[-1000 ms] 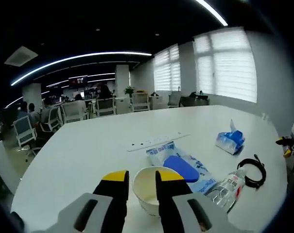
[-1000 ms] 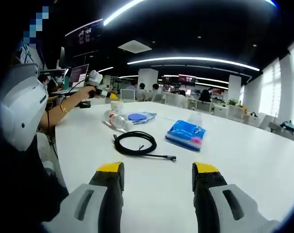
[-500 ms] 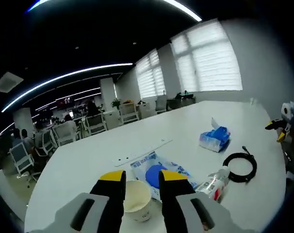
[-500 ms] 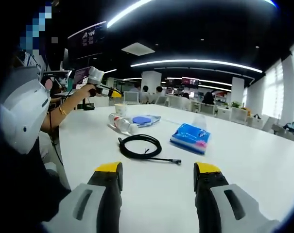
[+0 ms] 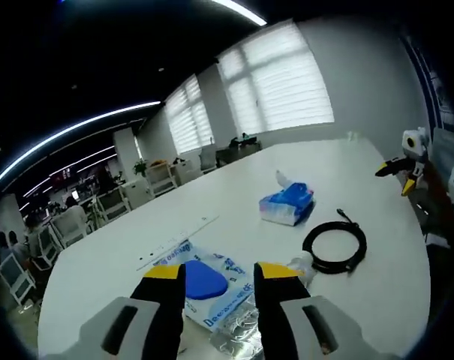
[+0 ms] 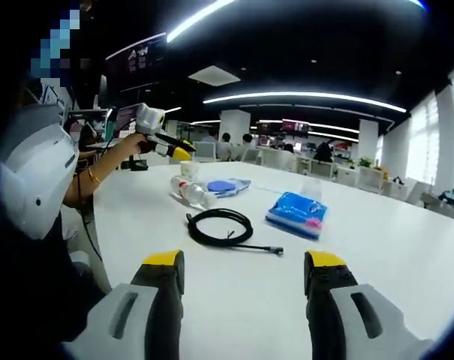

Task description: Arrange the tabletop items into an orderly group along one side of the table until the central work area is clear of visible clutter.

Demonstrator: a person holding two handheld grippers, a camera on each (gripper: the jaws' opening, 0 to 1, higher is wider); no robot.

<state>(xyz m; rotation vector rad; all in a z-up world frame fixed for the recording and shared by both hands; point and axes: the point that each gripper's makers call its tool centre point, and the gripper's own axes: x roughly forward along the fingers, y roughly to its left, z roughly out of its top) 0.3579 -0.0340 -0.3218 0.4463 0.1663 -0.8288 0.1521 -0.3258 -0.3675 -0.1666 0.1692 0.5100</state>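
above the table [image 6: 407, 240], left gripper [image 6: 183, 154] raised, right gripper [image 6: 244, 274] low

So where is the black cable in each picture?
Left gripper view: the cable lies coiled right of centre, beyond the right jaw.
Right gripper view: the cable lies coiled left of centre, above the jaws.
Shared landmark: the blue tissue pack sits just past it on the table.

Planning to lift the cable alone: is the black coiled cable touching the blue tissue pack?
Apart. The right gripper view shows bare white table between the black coiled cable and the blue tissue pack; the left gripper view agrees.
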